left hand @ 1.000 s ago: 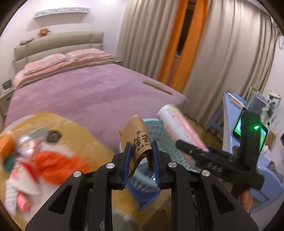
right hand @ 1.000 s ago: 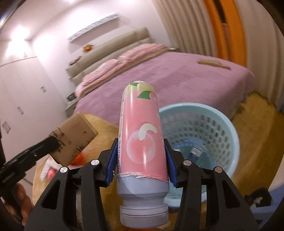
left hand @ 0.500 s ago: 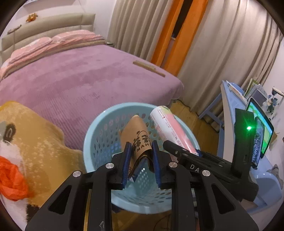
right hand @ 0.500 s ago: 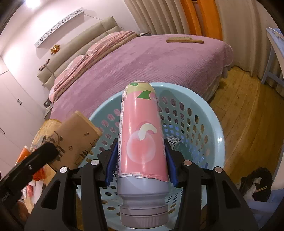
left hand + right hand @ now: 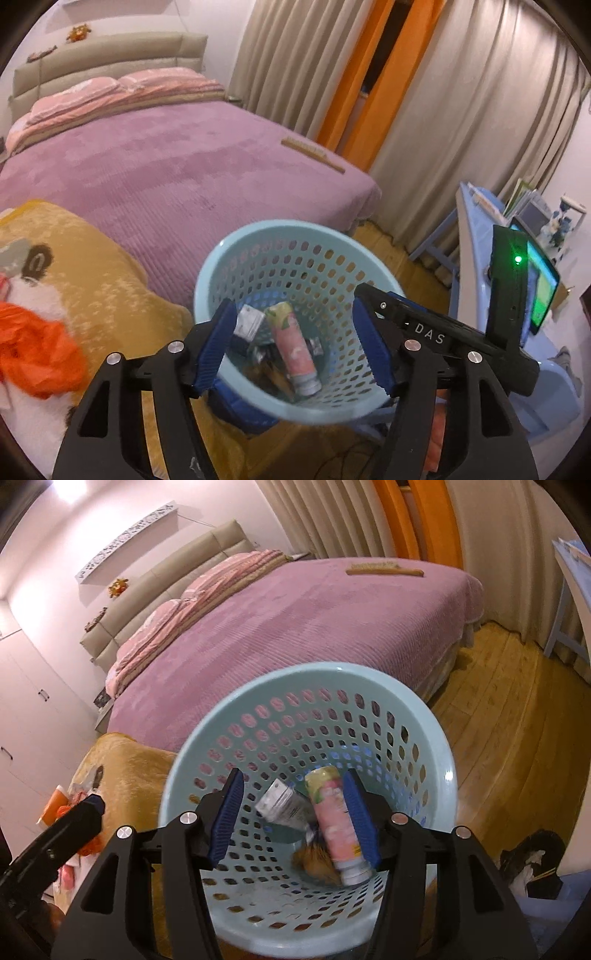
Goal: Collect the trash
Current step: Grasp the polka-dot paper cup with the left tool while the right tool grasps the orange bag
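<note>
Since 0.5 s ago: both grippers have let go, pink bottle [image 5: 338, 821] and brown paper piece [image 5: 314, 860] now lie in the light-blue perforated basket [image 5: 436, 753] | left gripper [image 5: 295, 347] spread wide, empty, over basket | right gripper [image 5: 295, 812] spread wide, empty | "DAS" on right gripper body | basket beside purple bed [image 5: 155, 173]

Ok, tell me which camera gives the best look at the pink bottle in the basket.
The right wrist view: the pink bottle lies large and near centre inside the basket, though one finger overlaps its edge. The left wrist view shows the bottle smaller, but unobstructed.
</note>
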`<state>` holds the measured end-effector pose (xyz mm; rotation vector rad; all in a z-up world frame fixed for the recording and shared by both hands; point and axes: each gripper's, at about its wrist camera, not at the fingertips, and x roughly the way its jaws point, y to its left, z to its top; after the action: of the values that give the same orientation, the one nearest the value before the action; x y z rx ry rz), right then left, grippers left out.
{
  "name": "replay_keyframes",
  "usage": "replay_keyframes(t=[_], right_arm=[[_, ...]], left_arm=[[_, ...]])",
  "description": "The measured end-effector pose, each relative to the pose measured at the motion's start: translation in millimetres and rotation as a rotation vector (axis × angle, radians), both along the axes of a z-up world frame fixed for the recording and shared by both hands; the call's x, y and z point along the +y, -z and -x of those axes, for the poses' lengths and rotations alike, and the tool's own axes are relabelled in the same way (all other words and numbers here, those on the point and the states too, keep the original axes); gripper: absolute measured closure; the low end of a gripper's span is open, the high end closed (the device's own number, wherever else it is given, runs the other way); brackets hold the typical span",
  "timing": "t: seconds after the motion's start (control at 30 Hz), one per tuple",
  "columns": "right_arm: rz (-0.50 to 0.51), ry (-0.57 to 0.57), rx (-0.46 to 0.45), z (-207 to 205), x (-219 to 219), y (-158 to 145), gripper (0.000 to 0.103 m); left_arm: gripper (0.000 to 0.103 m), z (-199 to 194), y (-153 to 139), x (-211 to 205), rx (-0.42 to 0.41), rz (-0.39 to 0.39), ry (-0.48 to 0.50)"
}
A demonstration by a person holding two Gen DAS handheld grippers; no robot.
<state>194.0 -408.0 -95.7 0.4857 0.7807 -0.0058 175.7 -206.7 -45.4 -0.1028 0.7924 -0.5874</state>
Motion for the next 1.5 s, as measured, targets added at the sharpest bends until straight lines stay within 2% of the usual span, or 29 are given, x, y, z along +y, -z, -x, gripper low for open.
replay_keyframes(t=[0.23, 0.3, 0.4, 0.5, 0.67, 0.77, 0.87, 0.97, 1.23, 1.37, 1.5], right_arm=[[0.032, -0.129, -0.124, 26.9, 53.2, -43.7, 0.050], [0.049, -0.188, -0.155, 32.4, 77.7, -54.3, 0.050], [0.083, -0.276, -0.200, 37.5, 116.7, -66.4, 0.042], [0.123, -0.354, -0.214, 37.3, 156.0, -69.3, 0.039], [0.125, -0.452, -0.182, 25.8, 208.5, -58.3, 0.039], [0.157, -0.488, -0.172, 18.8, 235.0, -51.8, 0.038], [0.190, -0.502, -0.174, 6.6, 254.9, -48.7, 0.033], [0.204, -0.523, -0.156, -10.3, 271.9, -44.9, 0.031], [0.279, -0.596, -0.126, -36.1, 307.3, -30.8, 0.027], [0.276, -0.623, -0.091, -42.3, 315.4, -19.3, 0.027], [0.327, -0.634, -0.056, -43.1, 326.6, -11.3, 0.027]], left_arm=[[0.032, 45.6, -31.3, 53.6, -0.080, 0.045, -0.062], [0.032, 57.4, -37.3, 78.9, -0.098, 0.055, -0.110], [0.032, 70.8, -42.8, 122.5, -0.112, 0.074, -0.196], [0.032, 79.8, -45.7, 174.9, -0.120, 0.075, -0.312], [0.032, 87.4, -39.8, 250.0, -0.109, 0.057, -0.476], [0.032, 83.9, -30.4, 284.9, -0.077, 0.008, -0.540], [0.032, 76.2, -12.7, 311.9, -0.024, -0.044, -0.557], [0.031, 67.9, 5.6, 331.6, 0.042, -0.058, -0.532], [0.027, 45.3, 30.9, 332.6, 0.099, -0.126, -0.495], [0.027, 40.6, 39.3, 338.0, 0.121, -0.097, -0.490], [0.027, 37.6, 44.5, 341.3, 0.135, -0.061, -0.483]])
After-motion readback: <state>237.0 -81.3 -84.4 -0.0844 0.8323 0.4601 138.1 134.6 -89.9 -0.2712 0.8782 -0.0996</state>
